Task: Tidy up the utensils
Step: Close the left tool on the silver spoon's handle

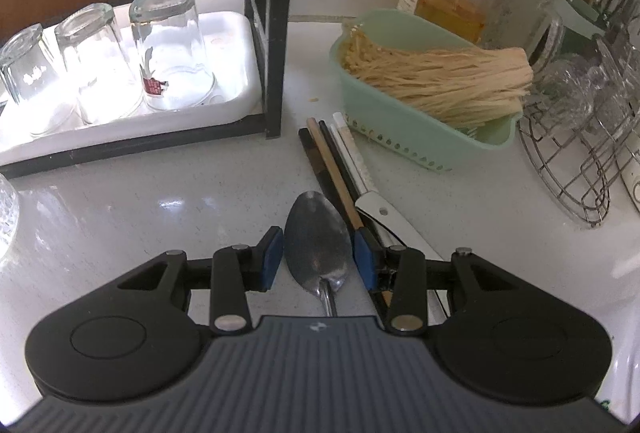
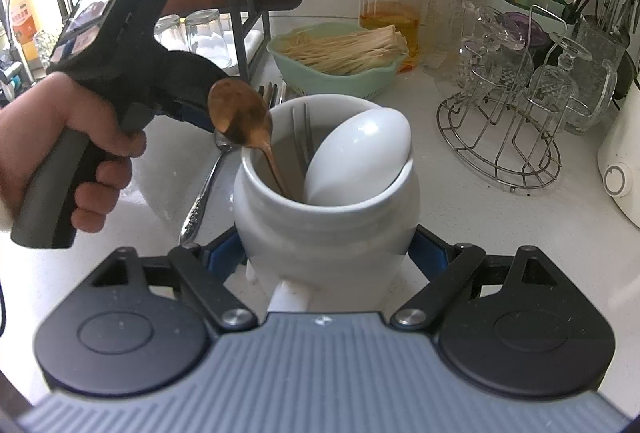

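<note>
Steel spoon (image 1: 318,245): lies bowl-up on the white bench (image 1: 160,217), its bowl between the blue pads of the left hand-held gripper (image 1: 319,260); jaws about half open, pads close on either side of the bowl, firm grip not evident. A person's hand (image 2: 72,153) grasps that tool's handle.
Chopsticks and knife (image 1: 340,169): bundle on the bench just right of the spoon, beside the green basket (image 1: 420,137) of pale sticks.
White ceramic holder (image 2: 324,221): clamped at its lower body by the right hand-held gripper (image 2: 326,253), jaws spread wide around it. Contains a copper spoon (image 2: 240,117), a white ladle (image 2: 360,157) and a fork (image 2: 302,137).
Upturned glasses (image 1: 172,45): on a white tray in a black rack, left rear.
Wire rack (image 2: 500,137): holds cut-glass goblets, right.
</note>
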Demonstrator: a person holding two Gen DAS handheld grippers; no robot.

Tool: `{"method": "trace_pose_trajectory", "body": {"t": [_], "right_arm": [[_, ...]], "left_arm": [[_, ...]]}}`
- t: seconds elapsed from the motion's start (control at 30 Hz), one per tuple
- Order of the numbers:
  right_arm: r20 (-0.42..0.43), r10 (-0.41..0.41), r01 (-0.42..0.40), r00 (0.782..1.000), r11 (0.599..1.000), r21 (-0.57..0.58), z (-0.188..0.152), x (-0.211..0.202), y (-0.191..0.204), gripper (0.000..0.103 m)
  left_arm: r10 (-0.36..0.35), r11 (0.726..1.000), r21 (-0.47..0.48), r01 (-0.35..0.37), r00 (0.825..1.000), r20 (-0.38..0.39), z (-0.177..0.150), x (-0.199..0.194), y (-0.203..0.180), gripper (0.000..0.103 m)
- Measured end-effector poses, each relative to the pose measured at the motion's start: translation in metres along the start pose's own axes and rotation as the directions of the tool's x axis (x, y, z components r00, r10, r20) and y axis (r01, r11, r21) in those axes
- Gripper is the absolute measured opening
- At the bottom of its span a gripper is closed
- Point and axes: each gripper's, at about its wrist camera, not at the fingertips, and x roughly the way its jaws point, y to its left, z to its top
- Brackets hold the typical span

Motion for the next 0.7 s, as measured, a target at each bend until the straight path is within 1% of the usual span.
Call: {"method": "trace_pose_trajectory", "body": {"t": [0.1,0.17,0.43,0.7], "right_arm": [[0.001,-0.005,0.005,1.000,1.000,0.003,0.000,0.000,0.000,0.090],[0.001,-0.009,0.009,1.000,1.000,0.007,0.000,0.000,0.001,0.090],[0.002,-0.017,0.017,1.000,1.000,0.010,-0.001,0.000,0.002,0.090],[-0.002,-0.019,0.019,1.000,1.000,0.009,0.000,0.001,0.002,0.090]], "left_arm": [[-0.002,1.000,-0.001,0.002,1.000,-0.006,0.003,0.002,0.000,0.045],[-0.008,1.000,0.008,0.008,1.000,-0.012,0.006,0.003,0.000,0.042],[-0.004,1.000,0.021,0.005,0.999,-0.042,0.011,0.005,-0.002,0.041],[-0.008,1.000,0.027,0.009,0.999,-0.050,0.011,-0.009,-0.003,0.041]]}}
